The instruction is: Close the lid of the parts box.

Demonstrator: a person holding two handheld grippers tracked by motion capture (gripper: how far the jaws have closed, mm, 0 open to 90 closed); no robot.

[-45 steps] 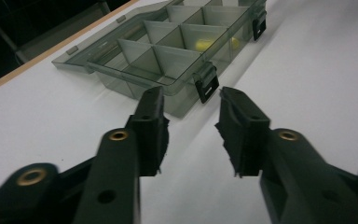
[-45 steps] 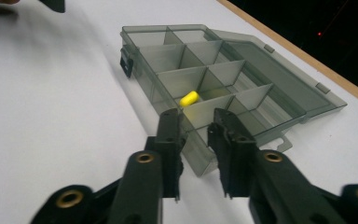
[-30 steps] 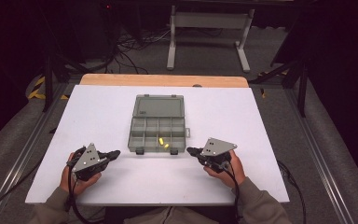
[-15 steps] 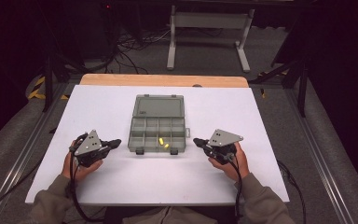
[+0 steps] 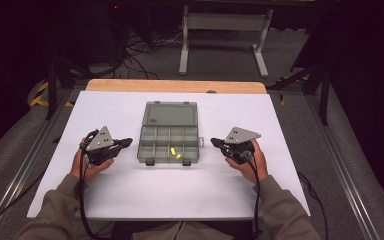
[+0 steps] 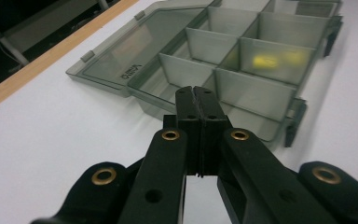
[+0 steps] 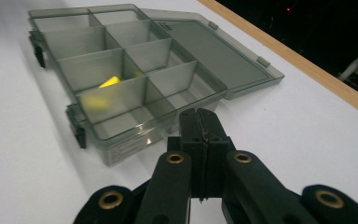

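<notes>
A grey see-through compartment box (image 5: 170, 140) lies open in the middle of the white table (image 5: 130, 195), its lid (image 5: 170, 113) folded flat toward the far side. Two small yellow pieces (image 5: 172, 151) rest in a front compartment, also visible as yellow pieces (image 6: 266, 60) and yellow pieces (image 7: 109, 82). My left gripper (image 5: 128, 142) hovers just left of the box, jaws pressed together and empty, pointing at the box (image 6: 242, 70). My right gripper (image 5: 214, 142) is just right of the box (image 7: 121, 79), also shut on nothing. In their own views the left gripper (image 6: 196, 90) and right gripper (image 7: 199, 113) show closed jaws.
A wooden strip (image 5: 175, 86) runs along the table's far edge. Black latches (image 5: 150, 162) stick out from the box's front. Beyond the table stand a metal frame (image 5: 222, 30) and cables on a dark floor.
Both hands have drifted away from the near table edge, toward the box's level, and slightly outward. Both grippers stay shut. The box has not moved.
</notes>
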